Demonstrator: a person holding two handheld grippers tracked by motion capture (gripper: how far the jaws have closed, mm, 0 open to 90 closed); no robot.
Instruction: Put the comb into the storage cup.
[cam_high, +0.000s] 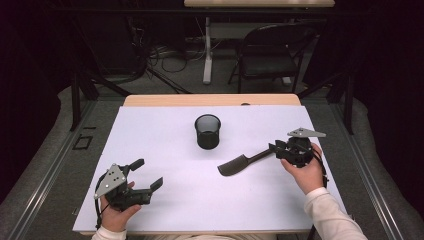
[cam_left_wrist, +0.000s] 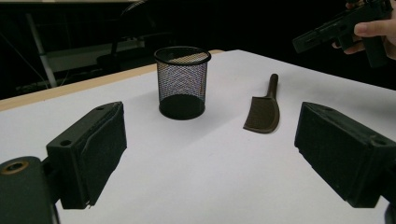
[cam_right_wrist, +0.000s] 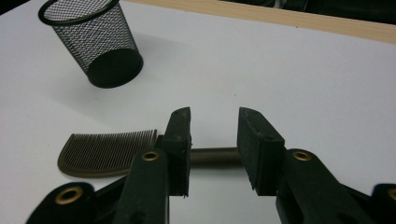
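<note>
A dark comb (cam_high: 240, 164) with a round handle lies flat on the white sheet, right of centre, its handle pointing toward my right gripper (cam_high: 275, 148). In the right gripper view the comb (cam_right_wrist: 109, 151) lies below the right gripper (cam_right_wrist: 214, 135), and its handle crosses the gap between the jaws with no pad pressing on it. A black mesh cup (cam_high: 207, 131) stands upright beyond it. My left gripper (cam_high: 147, 173) rests at the near left, wide open and holding nothing. From the left gripper view (cam_left_wrist: 210, 140) the cup (cam_left_wrist: 182, 81) and comb (cam_left_wrist: 263, 112) lie ahead.
The white sheet (cam_high: 165, 210) covers most of the wooden table, whose far edge (cam_high: 210, 100) shows bare. A black folding chair (cam_high: 270, 50) and a table leg stand on the floor beyond, amid cables.
</note>
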